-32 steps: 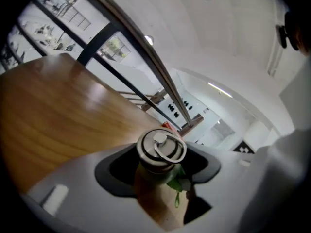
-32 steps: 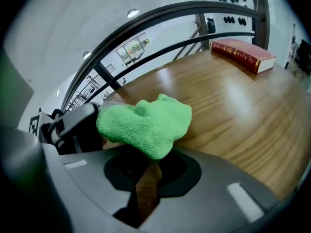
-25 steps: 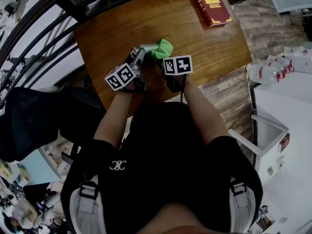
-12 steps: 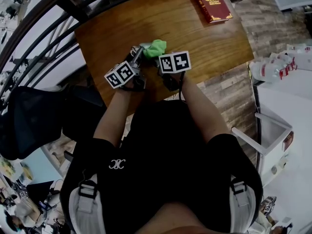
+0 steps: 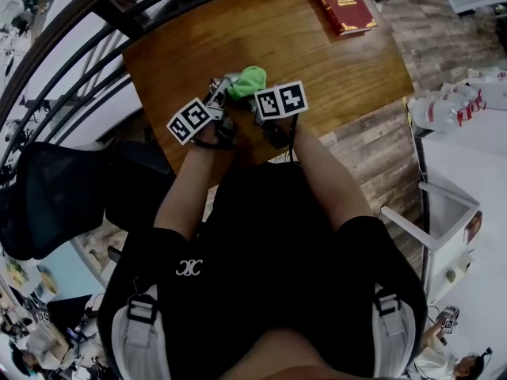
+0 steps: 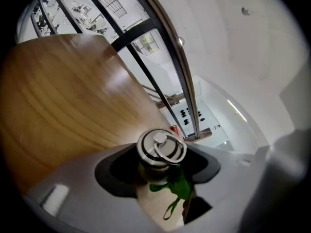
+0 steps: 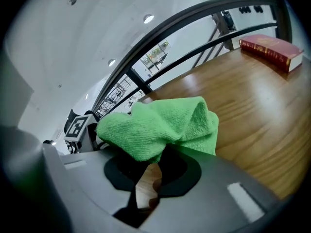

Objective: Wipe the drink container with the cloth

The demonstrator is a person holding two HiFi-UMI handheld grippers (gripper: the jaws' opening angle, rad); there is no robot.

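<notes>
A steel drink container with a ring-topped lid (image 6: 161, 149) lies gripped in my left gripper (image 5: 212, 109), shut round its neck; in the head view its grey body (image 5: 223, 84) pokes out over the wooden table (image 5: 317, 54). My right gripper (image 5: 265, 105) is shut on a green cloth (image 7: 160, 126), which bunches out past the jaws. In the head view the cloth (image 5: 247, 80) lies against the container's far end. A strip of green cloth (image 6: 177, 188) also shows below the lid in the left gripper view.
A red book (image 5: 342, 2) lies at the table's far right corner, also the red book (image 7: 271, 49) in the right gripper view. Dark railings (image 5: 71, 46) curve past the table's left side. A black chair (image 5: 47, 196) stands at the left, a white counter (image 5: 467, 172) at the right.
Both grippers have shifted slightly left and away, and the cloth has slid leftward along the container. The grips have not changed.
</notes>
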